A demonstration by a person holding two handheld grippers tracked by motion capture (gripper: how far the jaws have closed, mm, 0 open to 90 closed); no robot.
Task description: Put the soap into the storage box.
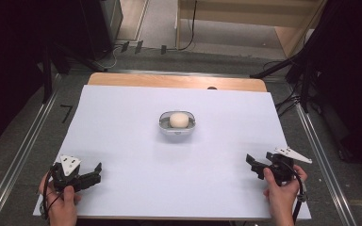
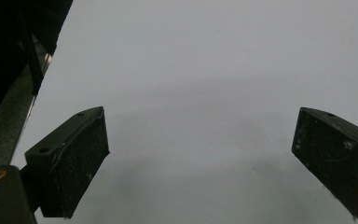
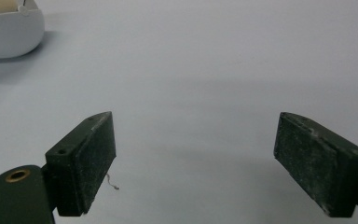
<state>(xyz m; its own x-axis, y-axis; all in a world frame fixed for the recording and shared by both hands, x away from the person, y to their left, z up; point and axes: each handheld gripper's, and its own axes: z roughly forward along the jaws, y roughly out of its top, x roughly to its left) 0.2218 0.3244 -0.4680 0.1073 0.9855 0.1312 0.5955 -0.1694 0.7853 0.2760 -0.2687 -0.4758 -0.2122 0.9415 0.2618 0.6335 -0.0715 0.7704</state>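
We see the counter (image 1: 122, 141), covered by a pale sheet, as the largest thing here. Near its middle sits a small white bowl (image 1: 177, 125), upright, and a round cream ball (image 1: 179, 119) rests inside it. The bowl's edge also shows at the top left of the right gripper view. At the near left corner, our left hand-held gripper (image 1: 97, 172) lies low over the sheet, jaws spread wide apart with nothing between them. At the near right, our right hand-held gripper (image 1: 254, 165) likewise has its jaws apart and empty. Both are well apart from the bowl.
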